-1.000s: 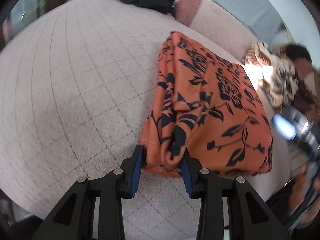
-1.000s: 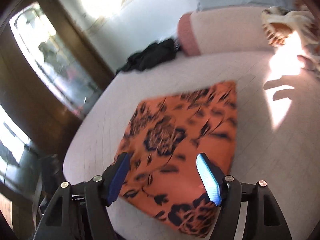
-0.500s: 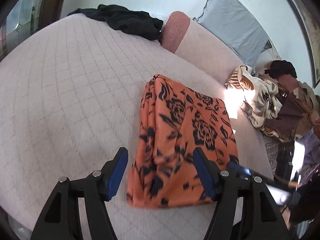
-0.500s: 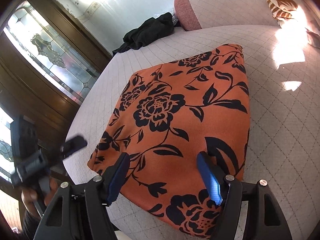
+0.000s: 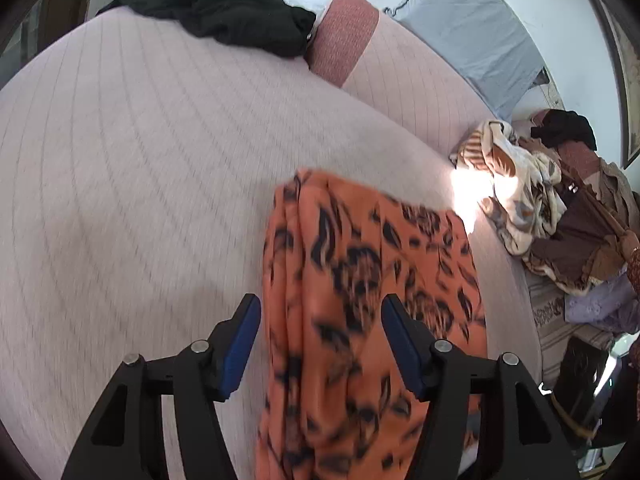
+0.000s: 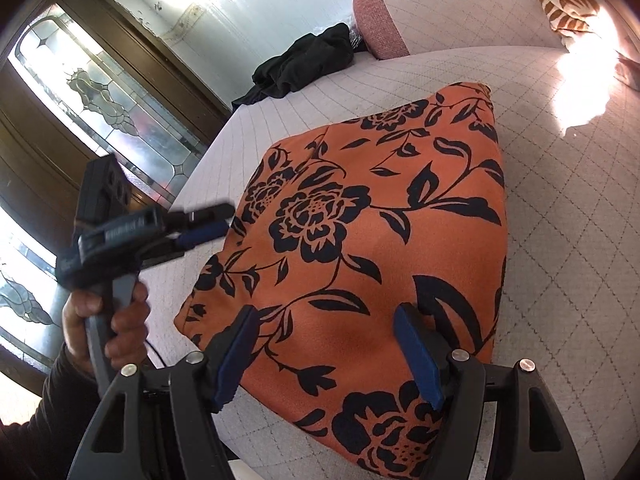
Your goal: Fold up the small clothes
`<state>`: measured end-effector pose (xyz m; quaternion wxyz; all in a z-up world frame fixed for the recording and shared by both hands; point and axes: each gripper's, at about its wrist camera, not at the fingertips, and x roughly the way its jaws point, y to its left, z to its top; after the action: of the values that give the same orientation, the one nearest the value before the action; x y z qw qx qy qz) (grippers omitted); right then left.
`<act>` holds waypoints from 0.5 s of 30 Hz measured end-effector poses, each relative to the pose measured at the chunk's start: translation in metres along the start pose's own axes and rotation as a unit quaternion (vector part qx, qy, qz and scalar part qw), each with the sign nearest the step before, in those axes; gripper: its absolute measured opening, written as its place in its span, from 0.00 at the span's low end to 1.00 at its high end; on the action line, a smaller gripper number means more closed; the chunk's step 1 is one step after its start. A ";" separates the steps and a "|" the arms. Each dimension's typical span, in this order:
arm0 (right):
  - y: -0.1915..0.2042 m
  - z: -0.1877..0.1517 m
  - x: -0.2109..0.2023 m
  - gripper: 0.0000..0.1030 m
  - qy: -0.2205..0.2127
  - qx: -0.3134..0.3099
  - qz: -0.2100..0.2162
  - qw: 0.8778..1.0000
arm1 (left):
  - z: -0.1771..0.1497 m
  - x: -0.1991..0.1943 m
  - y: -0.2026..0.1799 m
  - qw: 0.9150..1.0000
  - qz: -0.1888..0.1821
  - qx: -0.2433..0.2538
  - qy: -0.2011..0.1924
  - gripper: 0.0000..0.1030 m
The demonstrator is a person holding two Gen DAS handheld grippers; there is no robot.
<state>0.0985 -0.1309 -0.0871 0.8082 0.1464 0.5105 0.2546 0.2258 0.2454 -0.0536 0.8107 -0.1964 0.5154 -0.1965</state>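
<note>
An orange cloth with a black flower print (image 6: 360, 240) lies folded into a rough rectangle on the quilted pale bed (image 6: 560, 208). It also shows, blurred, in the left wrist view (image 5: 360, 300). My left gripper (image 5: 320, 344) is open and empty, held above the cloth's near left edge; it also shows in the right wrist view (image 6: 208, 224), held by a hand at the cloth's left side. My right gripper (image 6: 326, 356) is open and empty above the cloth's near end.
A black garment (image 5: 224, 12) lies at the far end of the bed (image 5: 120, 160) beside a pink bolster (image 5: 344, 36). A heap of brown and cream clothes (image 5: 552, 208) lies at the right. A dark wooden glass door (image 6: 80, 100) stands left of the bed.
My left gripper let go of the cloth's corner, opened and pulled back and up. The cloth now lies flat. My right gripper stayed open over the near end.
</note>
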 end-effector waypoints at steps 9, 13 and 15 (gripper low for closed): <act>0.000 0.001 0.003 0.71 0.003 0.000 0.011 1.000 | 0.039 0.024 0.021 0.999 0.023 -0.024 0.012 0.28; 0.000 0.001 0.002 0.74 -0.003 0.004 0.017 1.000 | 0.018 -0.021 0.009 0.998 0.051 -0.002 -0.039 0.56; 0.001 0.000 0.001 0.74 -0.005 0.007 0.017 1.000 | 0.001 -0.038 0.000 0.997 0.063 0.018 -0.049 0.66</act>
<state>0.0989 -0.1291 -0.0872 0.8053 0.1622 0.5056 0.2637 0.2122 0.2650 -0.0240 0.8493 -0.1581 0.4825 -0.1448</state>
